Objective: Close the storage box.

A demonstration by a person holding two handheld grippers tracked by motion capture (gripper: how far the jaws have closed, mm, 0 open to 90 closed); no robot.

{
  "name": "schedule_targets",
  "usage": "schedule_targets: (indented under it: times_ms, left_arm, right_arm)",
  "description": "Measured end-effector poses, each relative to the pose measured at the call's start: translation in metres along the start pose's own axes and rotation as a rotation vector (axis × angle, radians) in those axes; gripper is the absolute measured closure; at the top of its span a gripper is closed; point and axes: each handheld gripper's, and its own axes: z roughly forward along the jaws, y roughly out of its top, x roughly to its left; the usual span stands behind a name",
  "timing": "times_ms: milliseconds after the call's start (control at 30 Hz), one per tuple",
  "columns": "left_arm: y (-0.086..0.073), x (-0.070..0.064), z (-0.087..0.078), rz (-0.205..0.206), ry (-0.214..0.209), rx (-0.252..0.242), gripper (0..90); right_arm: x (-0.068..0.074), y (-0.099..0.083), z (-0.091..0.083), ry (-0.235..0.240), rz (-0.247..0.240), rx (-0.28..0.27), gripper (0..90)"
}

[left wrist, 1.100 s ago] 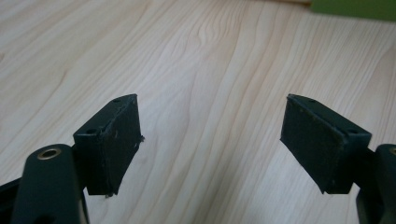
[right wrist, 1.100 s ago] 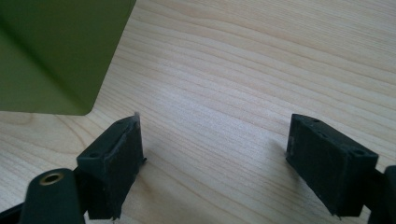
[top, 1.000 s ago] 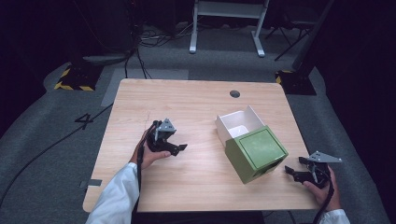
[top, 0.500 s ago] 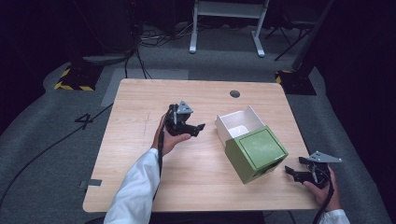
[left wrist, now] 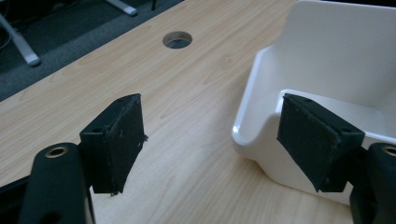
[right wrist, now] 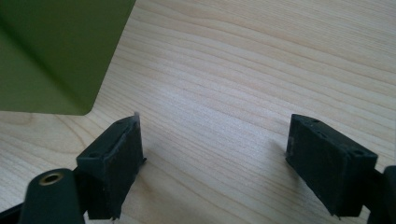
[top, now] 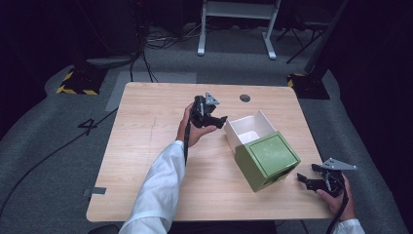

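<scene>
Left gripper view: white drawer (left wrist: 322, 93) rim beside spread jaws; high view: left gripper (top: 213, 122) raised, right gripper (top: 311, 179) low, both agape.

A: Where is the worktop (top: 146, 161) free?

B: The whole left half lies bare, and so does the front strip between the two forearms. The one obstacle is the green box (top: 267, 160) right of centre, with its white drawer (top: 248, 129) pulled out toward the far left.

A: And near the left gripper (top: 214, 122)?

B: Its fingers (left wrist: 116, 140) are spread, the drawer's curved white lip just beside the right-hand one; bare wood and the cable hole (left wrist: 177, 39) lie ahead.

A: The right gripper (top: 307, 179)?

B: It sits at the near right edge, spread over bare wood, the box's corner close at its upper left.
</scene>
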Motion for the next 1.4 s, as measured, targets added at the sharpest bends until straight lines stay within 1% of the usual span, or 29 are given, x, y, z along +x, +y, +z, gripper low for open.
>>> schedule_targets:
  times_ms: [33, 100, 133, 167, 200, 233, 267, 300, 333, 367, 500, 600, 633, 667, 700, 733, 767, 867, 967, 1033, 1133, 1167, 1233, 1267, 1300, 1333, 1367, 1400]
  left_arm:
    - [0.0, 0.001, 0.004, -0.008, -0.003, 0.011, 23.1]
    - [0.0, 0.002, 0.01, 0.001, 0.012, 0.03, 22.8]
    - [0.0, 0.002, 0.013, -0.007, 0.001, 0.034, 22.8]
    - [0.0, 0.001, 0.016, -0.007, -0.002, 0.035, 22.7]
    - [0.0, 0.0, 0.018, -0.001, 0.008, 0.039, 24.3]
    - [0.0, 0.0, 0.018, -0.001, 0.008, 0.039, 25.4]
    - [0.0, -0.001, 0.021, -0.011, 0.001, 0.03, 26.7]
    - [-0.001, -0.001, 0.022, -0.012, -0.003, 0.027, 26.6]
    - [-0.001, -0.001, 0.023, -0.024, -0.011, 0.024, 26.6]
    - [-0.002, 0.0, 0.024, -0.026, -0.023, 0.016, 27.2]
    - [-0.003, -0.001, 0.026, -0.025, -0.06, 0.018, 28.5]
    - [-0.004, -0.002, 0.026, -0.012, -0.093, 0.019, 28.7]
    - [-0.005, -0.003, 0.026, -0.018, -0.105, 0.015, 28.6]
    - [-0.006, -0.003, 0.025, -0.004, -0.119, 0.017, 28.8]
    - [-0.006, -0.004, 0.025, 0.007, -0.132, 0.016, 28.6]
    - [-0.007, -0.006, 0.024, 0.009, -0.141, 0.019, 27.9]
    - [-0.007, -0.006, 0.024, 0.009, -0.141, 0.019, 27.1]
    - [-0.011, -0.012, 0.022, 0.024, -0.141, 0.02, 27.8]
    - [-0.014, -0.016, 0.02, 0.018, -0.141, 0.015, 27.8]
    - [-0.015, -0.017, 0.019, 0.022, -0.144, 0.012, 28.1]
    - [-0.018, -0.022, 0.02, 0.021, -0.155, 0.003, 28.1]
    - [-0.018, -0.023, 0.02, 0.013, -0.163, -0.001, 28.2]
    - [-0.018, -0.027, 0.021, 0.025, -0.181, -0.01, 28.1]
    - [-0.018, -0.03, 0.02, 0.022, -0.188, -0.013, 28.0]
    - [-0.018, -0.032, 0.02, 0.028, -0.19, -0.014, 28.0]
    - [-0.018, -0.032, 0.02, 0.028, -0.19, -0.014, 28.0]
    - [-0.018, -0.038, 0.02, 0.035, -0.211, -0.016, 28.0]
    - [-0.019, -0.042, 0.02, 0.04, -0.218, -0.02, 27.9]
  right_arm:
    - [0.0, 0.0, 0.0, 0.0, 0.0, 0.0, 18.7]
    - [0.0, 0.0, 0.0, 0.0, -0.001, -0.001, 18.7]
    - [0.0, 0.0, 0.0, 0.0, -0.001, -0.001, 18.7]
    - [0.0, 0.0, 0.0, 0.0, -0.001, 0.0, 18.7]
    - [0.0, 0.0, 0.0, 0.0, -0.001, -0.001, 18.7]
    - [0.0, 0.0, 0.0, 0.0, -0.001, -0.001, 18.7]
    - [0.0, 0.0, 0.0, 0.0, -0.001, -0.001, 18.7]
    - [0.0, 0.0, 0.0, 0.0, -0.001, -0.001, 18.7]
    - [0.0, 0.0, 0.0, 0.0, -0.001, -0.001, 18.7]
    - [0.0, 0.0, 0.0, 0.0, -0.001, -0.001, 18.7]
    - [0.0, 0.0, 0.0, 0.0, -0.001, -0.001, 18.7]
    - [0.0, 0.0, 0.0, 0.0, -0.001, -0.001, 18.7]
    - [0.0, 0.0, 0.0, 0.0, 0.0, -0.001, 18.7]
    - [0.0, 0.0, 0.0, 0.0, -0.001, -0.001, 18.7]
    - [0.0, 0.0, 0.0, 0.0, -0.001, -0.001, 18.7]
    - [0.0, 0.0, 0.0, 0.0, -0.001, -0.001, 18.8]
    - [0.0, 0.0, 0.0, 0.0, -0.001, -0.001, 18.8]
    - [0.0, 0.0, 0.0, 0.0, 0.0, -0.001, 18.7]
    - [0.0, 0.0, 0.0, 0.0, -0.001, 0.0, 18.7]
    - [0.0, 0.0, 0.0, 0.0, -0.001, -0.001, 18.7]
    - [0.0, 0.0, 0.0, 0.0, 0.0, -0.001, 18.7]
    - [0.0, 0.0, 0.0, 0.0, 0.0, -0.001, 18.7]
    - [0.0, 0.0, 0.0, 0.0, 0.0, -0.001, 18.7]
    - [0.0, 0.0, 0.0, 0.0, -0.001, -0.001, 18.7]
    - [0.0, 0.0, 0.0, 0.0, 0.0, -0.001, 18.7]
    - [0.0, 0.0, 0.0, 0.0, 0.0, -0.001, 18.7]
    - [0.0, 0.0, 0.0, 0.0, 0.0, 0.0, 18.7]
    - [0.0, 0.0, 0.0, 0.0, 0.0, -0.001, 18.7]
